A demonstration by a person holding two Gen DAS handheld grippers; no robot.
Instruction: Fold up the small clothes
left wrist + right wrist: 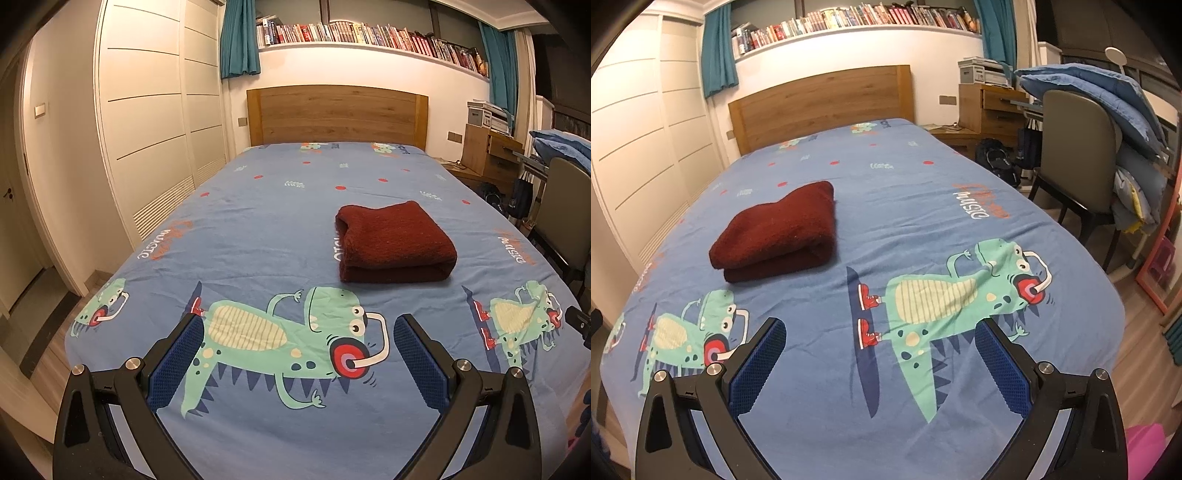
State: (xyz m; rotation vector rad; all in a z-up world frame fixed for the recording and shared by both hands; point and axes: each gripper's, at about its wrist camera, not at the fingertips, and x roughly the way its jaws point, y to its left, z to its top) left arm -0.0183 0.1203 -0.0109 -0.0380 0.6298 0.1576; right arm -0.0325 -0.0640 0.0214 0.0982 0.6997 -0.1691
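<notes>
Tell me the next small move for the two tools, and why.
Probably none on the garment: hold both back. The dark red garment already lies folded in a compact stack on the blue bedsheet, and the left tool and right tool are open, empty and short of it. No other loose clothing shows on the bed.

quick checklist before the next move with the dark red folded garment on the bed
1. Dark red fuzzy folded garment lies on the blue dinosaur-print bedsheet: ok.
2. Fold neat, layers stacked: ok.
3. Left gripper open, holding nothing: ok.
4. Right gripper open, holding nothing: ok.
5. Both grippers apart from the garment: ok.
6. More clothes waiting to be folded: cannot tell.
</notes>
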